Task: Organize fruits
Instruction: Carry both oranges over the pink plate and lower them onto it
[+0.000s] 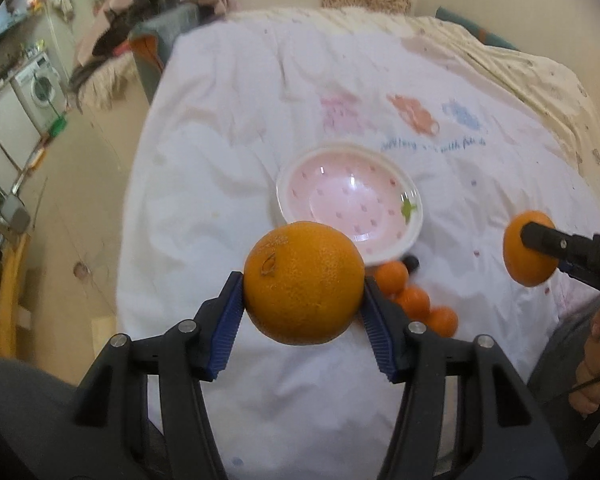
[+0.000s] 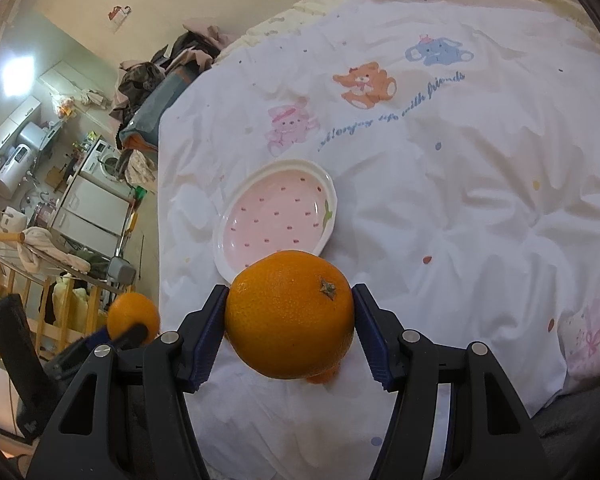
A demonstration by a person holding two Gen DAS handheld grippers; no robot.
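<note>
- Left claw [image 1: 302, 300]: blue pads clamped on either side of a large orange [image 1: 303, 283], held clear above the bed quilt [image 1: 220, 160]; navel scar faces up toward 10 o'clock on the fruit.
- Right claw [image 2: 290, 320]: clamped on a second orange [image 2: 290, 314]; stem stub points toward 1 o'clock, so its stem axis tilts up and away from the camera.
- Both fruits are near-spherical; no usable long axis, so roll orientation is judged unimportant for placement.
- Strawberry-patterned pink plate [image 2: 276, 216]: empty, at 12 o'clock just beyond each held orange; three small mandarins [image 1: 414, 300] lie on the quilt at 4 o'clock of the plate.
- Recommended procedure: lower one orange at a time to the plate's centre; release only on contact, since the soft quilt may tip the plate; keep the other claw well apart.
</note>
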